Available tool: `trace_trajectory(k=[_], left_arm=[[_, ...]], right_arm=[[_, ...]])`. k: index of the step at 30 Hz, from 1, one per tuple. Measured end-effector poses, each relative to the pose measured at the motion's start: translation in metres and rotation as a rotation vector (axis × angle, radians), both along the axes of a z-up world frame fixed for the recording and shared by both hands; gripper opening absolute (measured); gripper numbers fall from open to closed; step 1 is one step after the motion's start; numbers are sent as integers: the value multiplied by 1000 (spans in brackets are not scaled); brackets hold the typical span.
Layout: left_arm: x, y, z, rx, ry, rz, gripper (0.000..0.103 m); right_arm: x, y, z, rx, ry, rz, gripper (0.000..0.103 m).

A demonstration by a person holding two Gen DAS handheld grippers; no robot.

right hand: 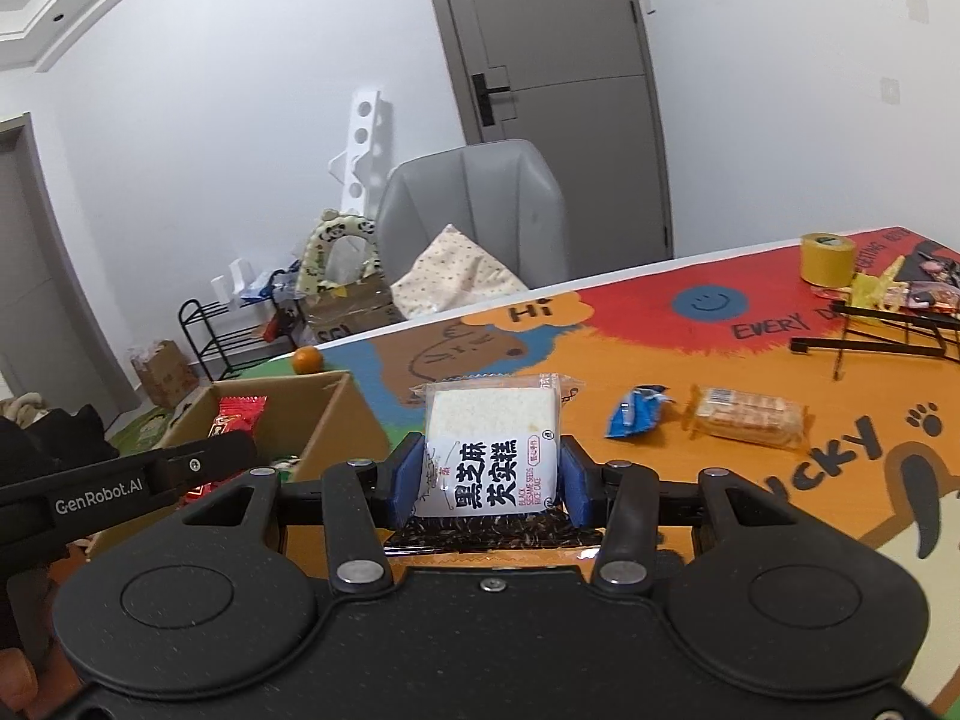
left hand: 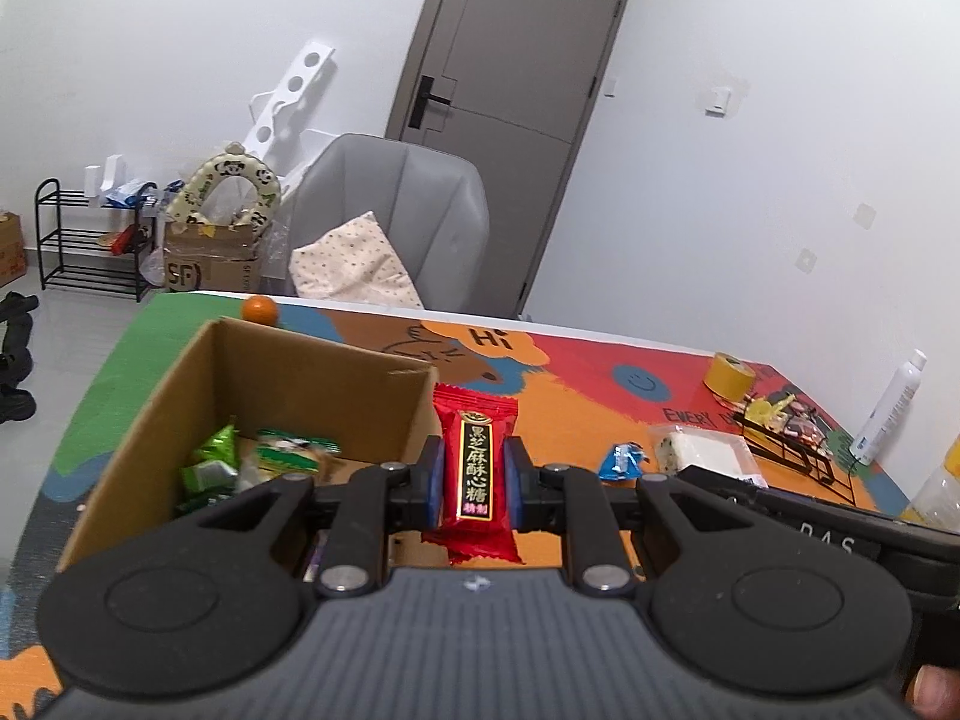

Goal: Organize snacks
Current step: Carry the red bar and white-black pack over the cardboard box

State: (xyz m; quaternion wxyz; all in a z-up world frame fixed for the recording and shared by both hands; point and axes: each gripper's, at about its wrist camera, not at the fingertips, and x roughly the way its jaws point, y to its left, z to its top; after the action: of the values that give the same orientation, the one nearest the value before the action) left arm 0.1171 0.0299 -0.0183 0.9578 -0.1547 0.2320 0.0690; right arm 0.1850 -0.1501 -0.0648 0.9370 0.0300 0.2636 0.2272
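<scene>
The red candy packet [left hand: 475, 468] stands upright between the two blue pads of the left gripper [left hand: 474, 483], which is squeezed nearly shut on it and holds it up in the air, just past the right wall of the cardboard box [left hand: 288, 372]. The box sits open on the bright table mat [left hand: 576, 396], and inside it lie some green snack packets [left hand: 210, 468]. A small orange [left hand: 260, 312] rests on the mat right behind the box. The right gripper [right hand: 491, 480] holds a white rice cake packet [right hand: 495, 450] with black writing on it. Its blue pads press on both sides of the packet, and they stand wider apart than the left ones because this packet is fatter. The packet is lifted over the mat, a little to the right of the box. In the right wrist view, the left gripper's arm reaches in from the left side, and the red candy packet shows over the box. Still lying on the mat are a blue packet [right hand: 636, 417] and, just beside it, a clear packet of biscuits [right hand: 750, 425]. Farther back sit a yellow roll of tape [right hand: 827, 258] and a black wire rack [right hand: 870, 330] with more snacks. A grey chair [left hand: 414, 210] with a spotted cushion [left hand: 354, 264] stands behind the table, near a grey door [left hand: 510, 96].
</scene>
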Motion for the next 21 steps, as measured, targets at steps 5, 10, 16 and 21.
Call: trace_trajectory(k=[5, 10, 16, 21], left_arm=[[-8, 18, 0, -10, -3, 37, 19], [-11, 36, -4, -25, 2, 71, 19], [-9, 56, -3, -31, -1, 103, 19], [-3, 70, -5, -29, 6, 118, 19]], right_arm=[[-2, 14, 0, 10, -1, 30, 45], [-2, 25, -1, 14, 1, 53, 45], [2, 41, 0, 9, -1, 80, 45], [7, 57, -1, -1, 0, 106, 45]])
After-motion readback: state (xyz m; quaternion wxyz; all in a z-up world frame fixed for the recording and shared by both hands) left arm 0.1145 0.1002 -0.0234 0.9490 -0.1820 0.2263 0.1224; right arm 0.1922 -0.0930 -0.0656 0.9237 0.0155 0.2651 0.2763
